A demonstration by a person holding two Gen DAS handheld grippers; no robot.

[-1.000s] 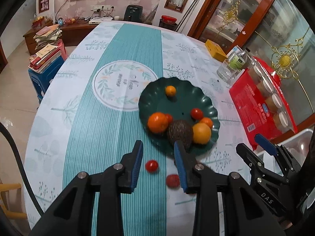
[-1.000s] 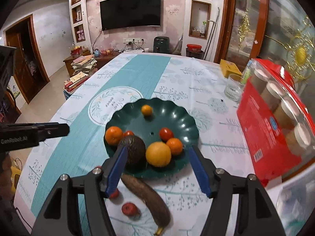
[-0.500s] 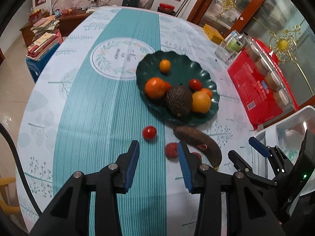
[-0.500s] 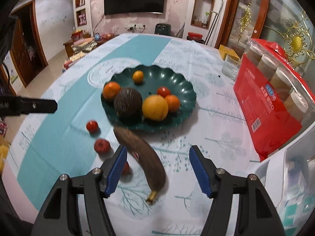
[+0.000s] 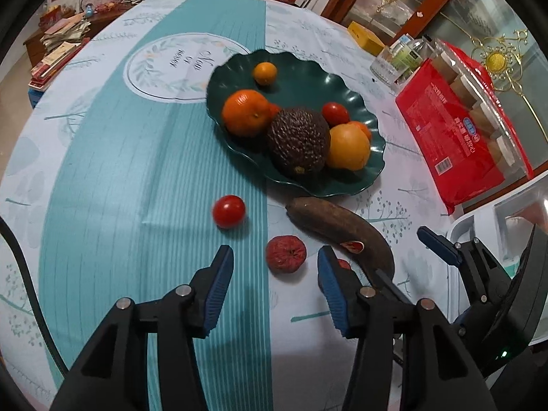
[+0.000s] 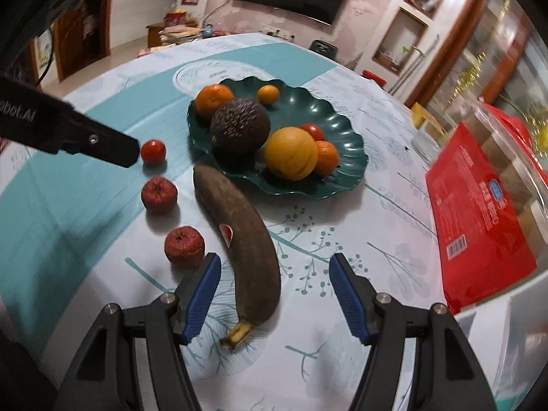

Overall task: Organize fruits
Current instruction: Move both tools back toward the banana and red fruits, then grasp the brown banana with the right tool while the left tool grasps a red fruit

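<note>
A dark green scalloped plate [image 5: 373, 167] [image 6: 346, 147] holds an avocado [image 5: 297, 141] [image 6: 239, 126], oranges [image 5: 245, 113], a yellow orange [image 6: 291, 153] and a small tomato [image 5: 335, 112]. On the cloth in front lie a cherry tomato [image 5: 228, 211] [image 6: 153, 151], two wrinkled red fruits [image 5: 285, 253] [image 6: 159, 194] [image 6: 185, 247] and a brown overripe banana [image 5: 339, 230] [image 6: 245, 236]. My left gripper [image 5: 275, 277] is open, its jaws either side of one wrinkled fruit. My right gripper [image 6: 274, 291] is open over the banana's stem end.
A red packaged box [image 5: 459, 130] [image 6: 486, 202] lies right of the plate. A glass [image 5: 383, 65] and yellow box [image 5: 364, 37] stand behind it. A white bin [image 5: 513, 212] sits at the table's right edge. The left gripper's finger [image 6: 85, 140] reaches in beside the cherry tomato.
Both grippers have drawn back from the plate and dropped lower toward the cloth. The loose fruits and banana now sit between or just ahead of the jaws.
</note>
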